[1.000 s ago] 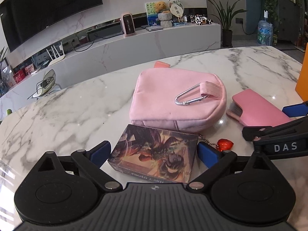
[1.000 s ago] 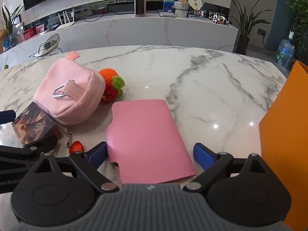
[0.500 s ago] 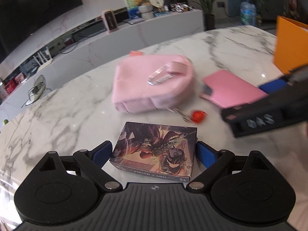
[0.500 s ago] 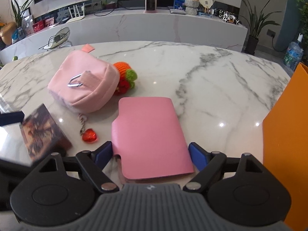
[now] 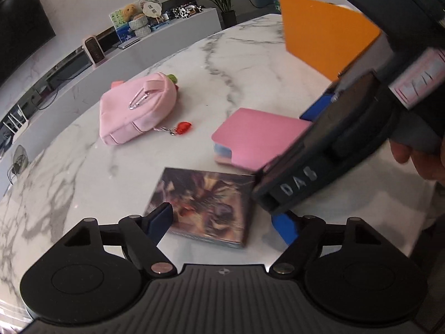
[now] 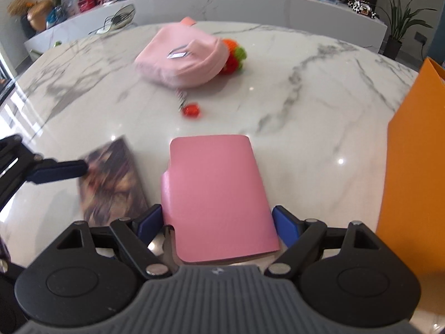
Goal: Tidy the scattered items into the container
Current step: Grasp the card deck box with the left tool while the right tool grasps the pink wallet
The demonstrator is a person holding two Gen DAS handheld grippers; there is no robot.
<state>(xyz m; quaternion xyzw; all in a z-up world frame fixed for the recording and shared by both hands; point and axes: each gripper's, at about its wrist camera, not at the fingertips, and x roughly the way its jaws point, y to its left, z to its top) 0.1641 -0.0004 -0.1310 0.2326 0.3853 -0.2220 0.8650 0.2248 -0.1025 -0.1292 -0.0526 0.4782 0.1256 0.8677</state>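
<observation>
Each hand-held gripper has one flat item between its blue pads, which looks like a two-at-once pickup meant to halve the trips to the container. The left hand-held gripper is closed on a dark rectangular card box with fantasy artwork, gripped across its width near the near edge, so the box sticks forward and appears raised off the white marble desk. The right hand-held gripper clamps a flat pink leather-look card wallet by its long sides; I cannot tell whether the wallet has fully left the desk. The tall orange paper bag, presumably the container, stands upright at the right edge of the desk, close beside the right hand-held gripper, so the wallet seems the easier first drop. Three items lie loose farther out: one soft pink fabric pouch with a silver carabiner, one small red strawberry charm on a short chain just in front of it, possibly attached to the pouch, and one orange, red and green crocheted toy touching the pouch's far side. That makes five scattered items and one bag, with nothing seen inside it.
</observation>
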